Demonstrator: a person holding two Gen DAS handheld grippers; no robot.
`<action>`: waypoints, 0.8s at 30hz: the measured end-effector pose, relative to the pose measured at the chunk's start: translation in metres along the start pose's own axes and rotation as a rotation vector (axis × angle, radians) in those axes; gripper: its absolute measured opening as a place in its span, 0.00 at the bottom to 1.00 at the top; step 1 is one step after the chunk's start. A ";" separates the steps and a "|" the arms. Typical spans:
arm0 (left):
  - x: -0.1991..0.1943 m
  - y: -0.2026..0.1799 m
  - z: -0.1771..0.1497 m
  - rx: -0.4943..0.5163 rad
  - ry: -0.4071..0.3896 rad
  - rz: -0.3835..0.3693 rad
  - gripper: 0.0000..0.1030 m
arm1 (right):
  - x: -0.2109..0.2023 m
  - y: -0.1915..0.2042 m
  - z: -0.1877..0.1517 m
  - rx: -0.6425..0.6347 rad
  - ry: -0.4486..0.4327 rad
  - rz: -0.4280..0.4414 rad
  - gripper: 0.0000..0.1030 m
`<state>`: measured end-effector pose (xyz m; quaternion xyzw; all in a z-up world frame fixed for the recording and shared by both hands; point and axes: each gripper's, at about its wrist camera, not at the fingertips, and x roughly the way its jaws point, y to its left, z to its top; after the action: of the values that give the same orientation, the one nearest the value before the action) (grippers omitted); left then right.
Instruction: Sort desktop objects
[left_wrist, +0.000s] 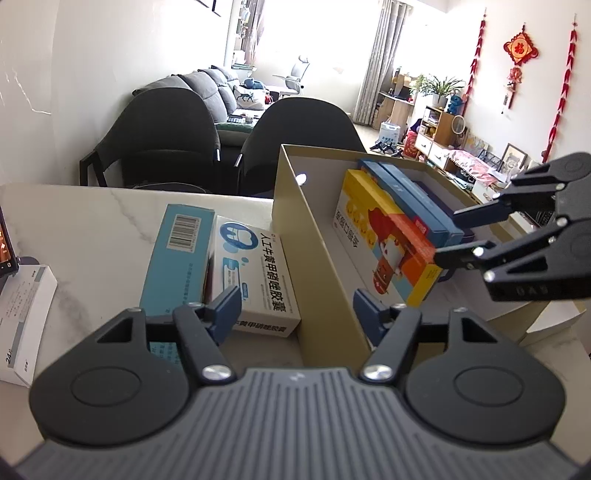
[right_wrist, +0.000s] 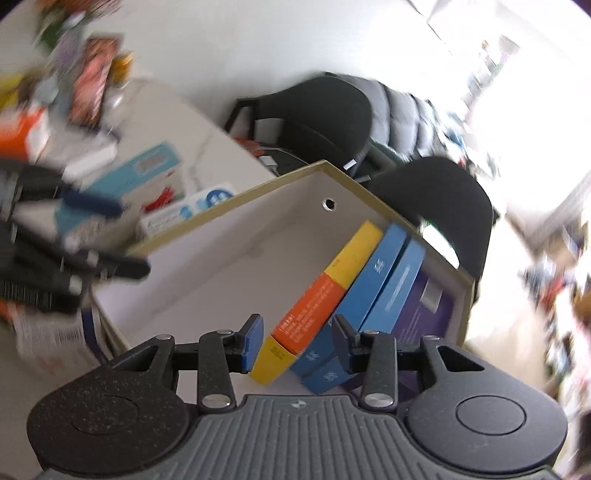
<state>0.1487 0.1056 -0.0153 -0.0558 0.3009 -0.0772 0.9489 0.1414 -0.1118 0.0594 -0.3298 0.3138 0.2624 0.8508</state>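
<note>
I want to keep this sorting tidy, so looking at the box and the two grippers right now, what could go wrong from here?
1. The right gripper, open, sits close over the yellow and orange box standing on edge in the cardboard box; a nudge could tip it.
2. The left gripper straddles the cardboard box's wall, so closing might catch the wall instead of the white medicine box.

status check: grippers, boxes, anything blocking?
Left gripper open, empty. Right gripper open over cardboard box. Yellow-orange box stowed inside. White medicine box outside. Nothing blocking.
</note>
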 end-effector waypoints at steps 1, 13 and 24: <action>0.000 0.000 0.000 0.000 0.000 0.000 0.65 | 0.000 0.001 -0.001 -0.042 0.007 -0.007 0.42; 0.003 -0.001 0.001 0.003 0.012 0.006 0.67 | 0.017 0.016 0.008 -0.415 0.092 0.107 0.41; 0.004 -0.001 0.000 0.009 0.027 -0.001 0.69 | 0.036 0.006 0.020 -0.450 0.181 0.200 0.41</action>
<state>0.1516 0.1043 -0.0175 -0.0506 0.3131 -0.0797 0.9450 0.1687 -0.0844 0.0432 -0.5002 0.3536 0.3777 0.6943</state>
